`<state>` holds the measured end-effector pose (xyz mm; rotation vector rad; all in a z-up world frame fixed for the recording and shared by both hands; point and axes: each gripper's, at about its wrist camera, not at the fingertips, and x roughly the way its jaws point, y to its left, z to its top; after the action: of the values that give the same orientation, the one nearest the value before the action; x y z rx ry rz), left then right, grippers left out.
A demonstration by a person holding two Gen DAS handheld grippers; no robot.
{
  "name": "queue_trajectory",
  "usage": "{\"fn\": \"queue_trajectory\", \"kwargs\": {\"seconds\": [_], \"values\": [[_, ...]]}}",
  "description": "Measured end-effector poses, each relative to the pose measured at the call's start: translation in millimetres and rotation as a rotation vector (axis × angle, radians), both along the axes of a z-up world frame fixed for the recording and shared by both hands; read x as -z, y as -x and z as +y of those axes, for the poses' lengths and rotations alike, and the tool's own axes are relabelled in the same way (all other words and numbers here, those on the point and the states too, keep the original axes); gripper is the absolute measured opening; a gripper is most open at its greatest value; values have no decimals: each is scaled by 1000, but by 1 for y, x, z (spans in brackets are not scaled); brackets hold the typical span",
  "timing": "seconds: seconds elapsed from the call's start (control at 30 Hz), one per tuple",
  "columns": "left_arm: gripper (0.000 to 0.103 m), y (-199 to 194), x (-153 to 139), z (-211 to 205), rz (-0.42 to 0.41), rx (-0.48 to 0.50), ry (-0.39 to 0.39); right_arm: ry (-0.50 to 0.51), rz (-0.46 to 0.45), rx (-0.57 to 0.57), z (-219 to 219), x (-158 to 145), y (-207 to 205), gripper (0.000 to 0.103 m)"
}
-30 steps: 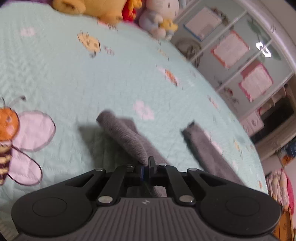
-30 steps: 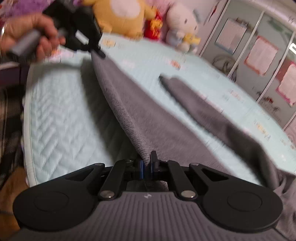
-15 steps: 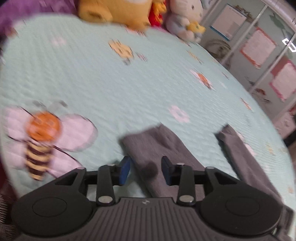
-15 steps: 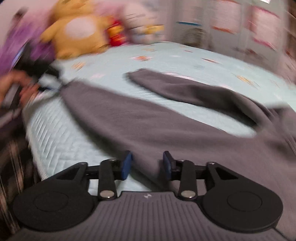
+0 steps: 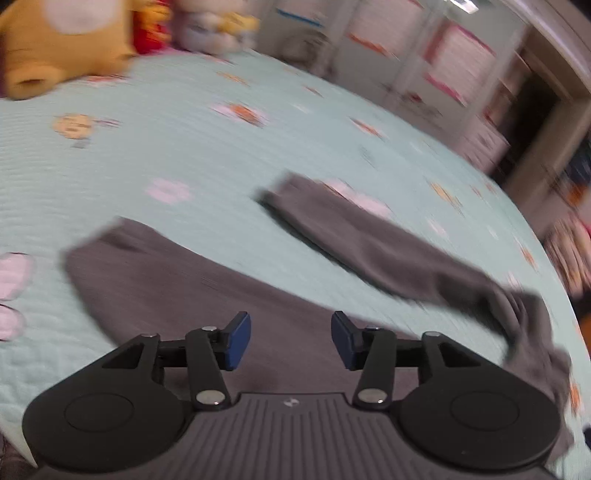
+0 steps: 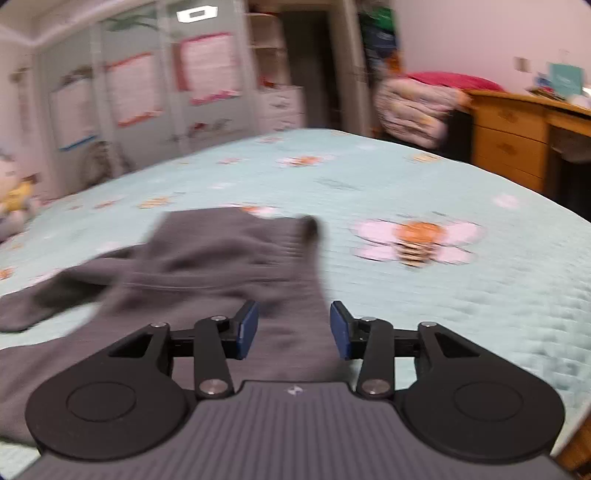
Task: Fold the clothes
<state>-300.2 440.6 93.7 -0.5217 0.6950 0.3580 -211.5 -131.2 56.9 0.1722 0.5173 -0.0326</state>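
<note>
Left wrist: grey trousers (image 5: 207, 291), legs pointing toward plush toys (image 5: 66, 44).

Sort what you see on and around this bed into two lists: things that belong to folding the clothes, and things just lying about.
Part of the job:
grey trousers
left gripper, open
right gripper, open

Just lying about:
yellow soft toy
white soft toy
wooden desk
folded bedding
</note>
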Motion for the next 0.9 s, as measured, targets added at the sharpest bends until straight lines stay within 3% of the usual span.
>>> {"fn": "queue_trajectory", "kwargs": {"seconds": [0.07,0.17,0.27,0.37,0.47,0.57,0.7,0.9], "values": [[52,-10,8,-16,27,52,13,-41,24,27,-16,11,-4,46],[52,-22,18,-37,62,128,33,-270,105,89,-50,36,-9,46],[52,-30,23,-57,61,215,40,-503,105,99,-70,57,-8,46],[53,-41,26,-82,68,314,2,-608,95,70,-70,66,-12,46],[54,-54,31,-104,100,380,-20,-633,105,29,-64,66,-24,45],[54,-65,38,-119,139,400,-34,-609,108,35,-57,61,-30,29],[57,-72,47,-130,172,424,-54,-515,88,42,-51,52,-23,20],[62,-73,53,-132,181,450,-76,-409,144,39,-49,54,-15,19]]}}
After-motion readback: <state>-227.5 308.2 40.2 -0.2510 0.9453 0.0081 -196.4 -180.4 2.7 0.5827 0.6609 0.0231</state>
